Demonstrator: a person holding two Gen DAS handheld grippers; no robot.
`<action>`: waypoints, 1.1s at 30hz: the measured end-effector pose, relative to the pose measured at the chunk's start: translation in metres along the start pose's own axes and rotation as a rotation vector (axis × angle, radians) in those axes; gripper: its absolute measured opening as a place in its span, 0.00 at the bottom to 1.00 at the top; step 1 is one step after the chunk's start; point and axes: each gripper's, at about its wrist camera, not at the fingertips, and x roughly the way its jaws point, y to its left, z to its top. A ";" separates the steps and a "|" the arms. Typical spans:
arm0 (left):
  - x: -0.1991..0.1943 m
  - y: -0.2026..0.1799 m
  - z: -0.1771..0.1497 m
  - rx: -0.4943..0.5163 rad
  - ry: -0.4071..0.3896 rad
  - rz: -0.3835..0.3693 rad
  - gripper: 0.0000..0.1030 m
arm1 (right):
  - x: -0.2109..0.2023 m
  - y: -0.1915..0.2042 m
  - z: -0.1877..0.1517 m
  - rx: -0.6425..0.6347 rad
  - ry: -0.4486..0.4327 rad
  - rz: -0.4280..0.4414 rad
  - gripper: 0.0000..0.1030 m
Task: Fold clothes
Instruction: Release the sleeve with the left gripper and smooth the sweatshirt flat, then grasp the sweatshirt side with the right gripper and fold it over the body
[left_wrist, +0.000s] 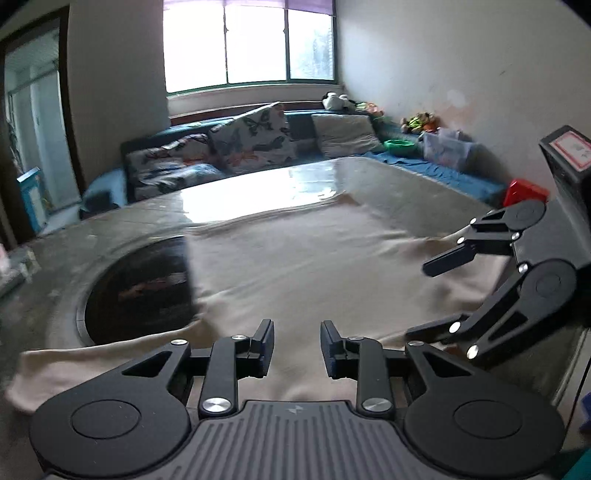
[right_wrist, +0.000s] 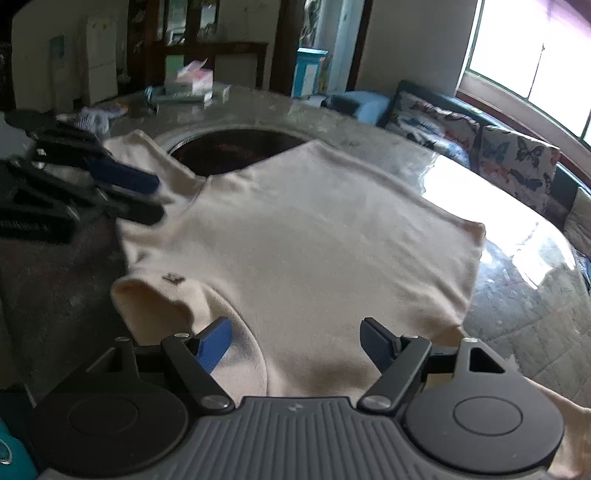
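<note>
Cream sweater (right_wrist: 295, 229) seemingly beneath right gripper (right_wrist: 295, 343)

left claw (left_wrist: 297, 347) narrow, right claw (right_wrist: 295, 345) wide — empty

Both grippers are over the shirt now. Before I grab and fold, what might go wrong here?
1. The cream knit shirt partly overlaps the dark round recess in the grey stone table; dragged cloth may sag or snag there.
2. The right gripper is wide open over the hem, the left gripper narrower; neither pinches cloth, so uneven grabs could skew the fold.
3. The glossy tabletop may let the shirt slide.
</note>
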 end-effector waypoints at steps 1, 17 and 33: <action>0.005 -0.005 0.001 0.000 0.000 -0.009 0.29 | -0.006 -0.003 -0.001 0.016 -0.009 0.000 0.76; 0.021 -0.045 -0.009 0.105 0.034 -0.075 0.30 | -0.071 -0.145 -0.095 0.501 -0.015 -0.414 0.69; 0.045 -0.078 0.012 0.076 0.033 -0.130 0.30 | -0.066 -0.215 -0.144 0.792 -0.048 -0.543 0.23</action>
